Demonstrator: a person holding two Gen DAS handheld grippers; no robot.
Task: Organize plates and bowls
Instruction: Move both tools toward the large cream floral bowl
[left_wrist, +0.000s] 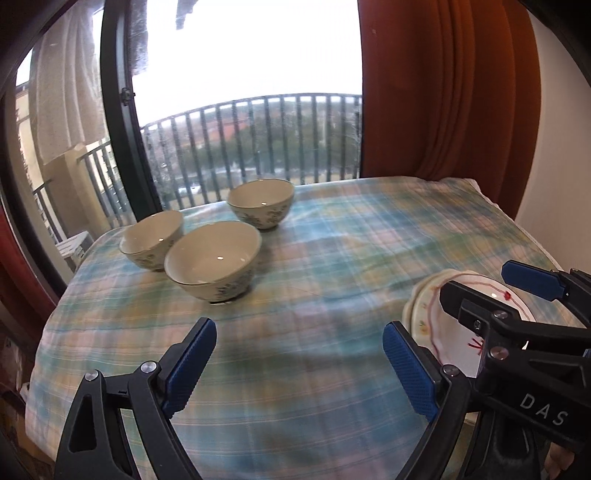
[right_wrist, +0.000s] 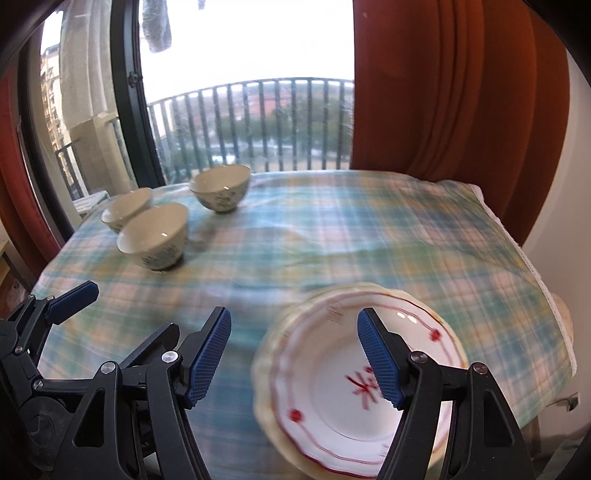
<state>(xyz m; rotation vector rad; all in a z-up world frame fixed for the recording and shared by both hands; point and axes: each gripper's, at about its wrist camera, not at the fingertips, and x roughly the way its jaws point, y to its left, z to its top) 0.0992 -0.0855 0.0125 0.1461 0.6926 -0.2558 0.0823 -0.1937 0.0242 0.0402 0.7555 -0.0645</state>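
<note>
We've got both grippers over the plaid tablecloth (left_wrist: 332, 258), nothing in either one. Left gripper (left_wrist: 299, 365) jaws spread wide, only cloth between them. Right gripper (right_wrist: 294, 358) jaws also apart, hanging above the stack of plates (right_wrist: 354, 387), near-right part of the table; its pads are clear of the rim. Top plate is white with red trim. Three bowls (left_wrist: 212, 258) sit grouped at the far left by the window (left_wrist: 251, 110), upright, well apart from the plates

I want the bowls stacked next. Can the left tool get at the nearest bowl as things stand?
Probably yes: the left tool is open and empty, and only bare tablecloth lies between it and the nearest bowl, which stands upright, close beside another bowl.
</note>
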